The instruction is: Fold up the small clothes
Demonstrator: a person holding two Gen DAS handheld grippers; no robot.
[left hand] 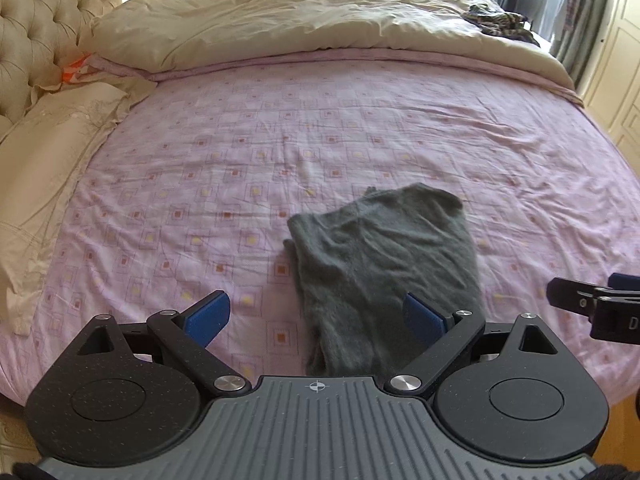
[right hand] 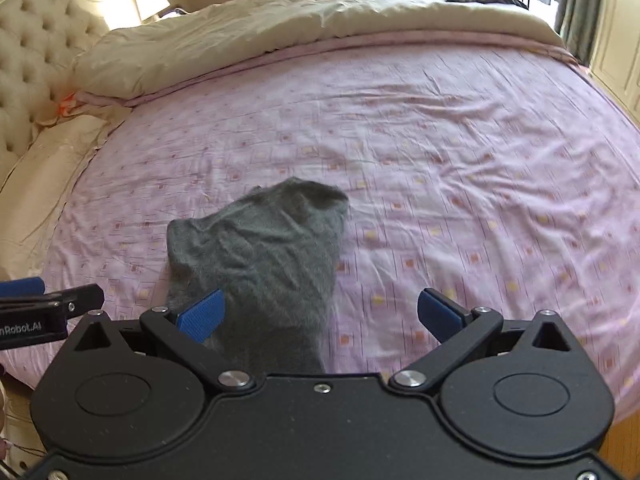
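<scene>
Both my left gripper (left hand: 316, 316) and right gripper (right hand: 320, 314) gape wide (nothing held); I'd pinch the grey garment (left hand: 384, 256) at its near corners.

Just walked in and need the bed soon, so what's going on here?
A person is working with two handheld tools over a small dark grey knitted garment that lies crumpled on the pink patterned bedsheet. The left tool and the right tool are both open and hover at the garment's near end, gripping nothing. No neat fold is visible yet. A beige duvet is bunched along the far side.
</scene>
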